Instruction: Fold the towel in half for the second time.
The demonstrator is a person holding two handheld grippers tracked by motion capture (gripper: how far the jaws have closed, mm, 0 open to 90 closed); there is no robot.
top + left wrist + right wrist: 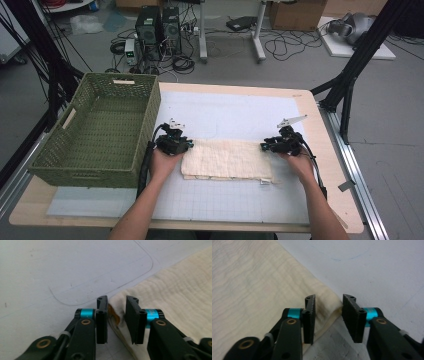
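Your left hand-held gripper (117,316) and right hand-held gripper (328,315) each straddle a corner of the folded cream cloth (227,159) on the table (260,97), jaws narrowly parted, not clamped.

Folded cream cloth (227,159) beside green basket (100,131)

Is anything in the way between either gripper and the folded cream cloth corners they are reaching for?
Nothing visible. The left gripper has its open jaws on either side of a corner of the cream cloth, and the right gripper likewise straddles the opposite corner. Only bare white mat lies around them.
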